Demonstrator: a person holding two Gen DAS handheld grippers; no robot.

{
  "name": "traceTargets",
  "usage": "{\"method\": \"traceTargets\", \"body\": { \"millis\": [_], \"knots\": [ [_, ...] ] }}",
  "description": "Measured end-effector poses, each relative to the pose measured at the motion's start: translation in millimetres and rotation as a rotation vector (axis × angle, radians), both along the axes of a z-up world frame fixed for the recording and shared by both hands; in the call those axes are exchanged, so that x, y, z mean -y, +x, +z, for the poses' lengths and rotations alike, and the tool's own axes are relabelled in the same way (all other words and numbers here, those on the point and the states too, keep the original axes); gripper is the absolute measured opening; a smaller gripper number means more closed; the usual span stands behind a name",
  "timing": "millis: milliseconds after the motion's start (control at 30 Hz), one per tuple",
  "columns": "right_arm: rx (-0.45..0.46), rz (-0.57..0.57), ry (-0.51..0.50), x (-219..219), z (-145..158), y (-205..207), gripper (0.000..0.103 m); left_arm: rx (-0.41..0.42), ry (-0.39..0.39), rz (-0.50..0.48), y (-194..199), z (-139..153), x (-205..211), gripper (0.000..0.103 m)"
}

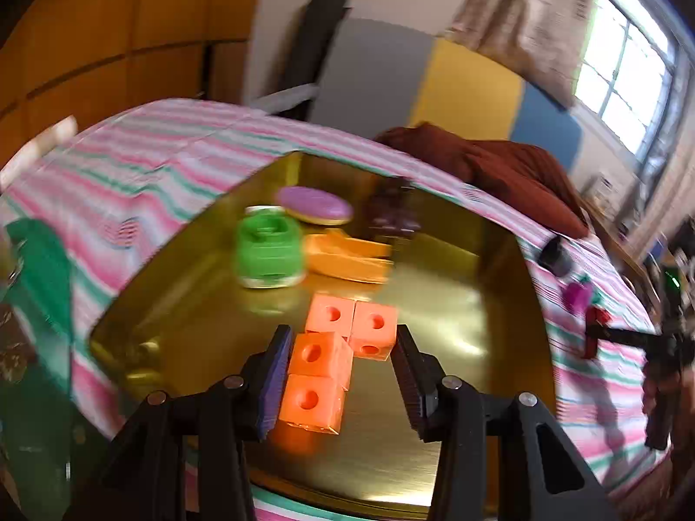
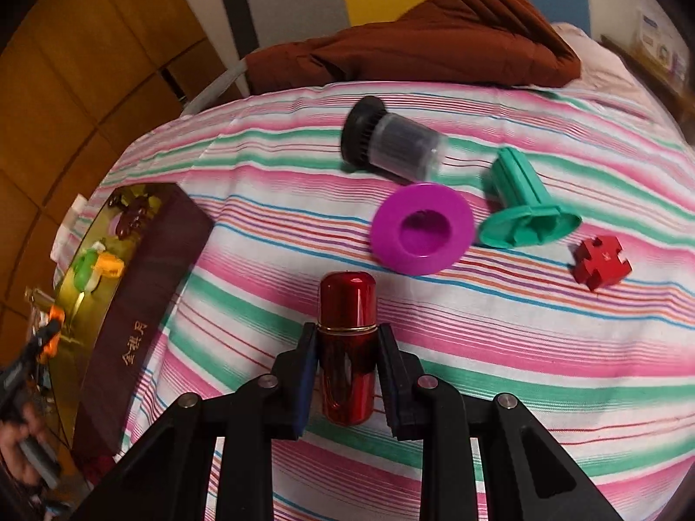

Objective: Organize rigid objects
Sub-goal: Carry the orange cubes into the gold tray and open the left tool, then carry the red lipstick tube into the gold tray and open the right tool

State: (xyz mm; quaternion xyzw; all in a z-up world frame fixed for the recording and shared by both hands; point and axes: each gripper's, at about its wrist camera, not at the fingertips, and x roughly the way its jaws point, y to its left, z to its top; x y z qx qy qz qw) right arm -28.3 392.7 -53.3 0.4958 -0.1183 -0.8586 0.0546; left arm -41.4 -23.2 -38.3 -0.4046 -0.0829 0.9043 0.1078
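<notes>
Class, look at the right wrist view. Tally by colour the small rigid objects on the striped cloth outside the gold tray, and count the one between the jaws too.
Red: 2, the bottle and the puzzle block
Purple: 1, the ring
Green: 1, the spool
Black and clear: 1, the canister
Total: 5

Striped sheet fills most of both views. A brown blanket lies bunched along the top in the right view. Behind it sit grey, yellow and blue panels, with a window and curtain upper right. Wooden wall upper left.
</notes>
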Motion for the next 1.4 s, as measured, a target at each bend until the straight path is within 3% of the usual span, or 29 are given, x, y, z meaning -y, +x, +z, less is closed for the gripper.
{"method": "traceTargets", "body": {
  "millis": [433,667,800,967,1200,1400],
  "knots": [
    [0.001,0.009,0.016,6.6,-4.2,-4.9,0.027,0.042,-0.088,0.087,-34.0,-21.8,30.2,0.047],
    [0.006,0.009,0.028,5.2,-5.0,-4.9,0.027,0.009,-0.106,0.099,-22.0,-17.1,28.0,0.054],
    [0.0,0.006,0.025,4.4,-3.3,-3.4,0.027,-0.087,-0.091,0.125,5.4,-6.3,28.7,0.054],
    [-0.002,0.01,0.025,4.7,-2.7,-2.9,0.027,-0.14,-0.035,0.07,36.6,0.7,19.8,0.058],
    [-0.076,0.032,-0.009,10.5,10.8,2.8,0.027,-0.181,-0.071,-0.068,59.7,7.1,-15.8,0.058],
    [-0.139,0.051,-0.114,33.8,28.4,8.0,0.027,-0.19,-0.092,-0.116,72.5,6.7,-25.2,0.058]
  ]
}}
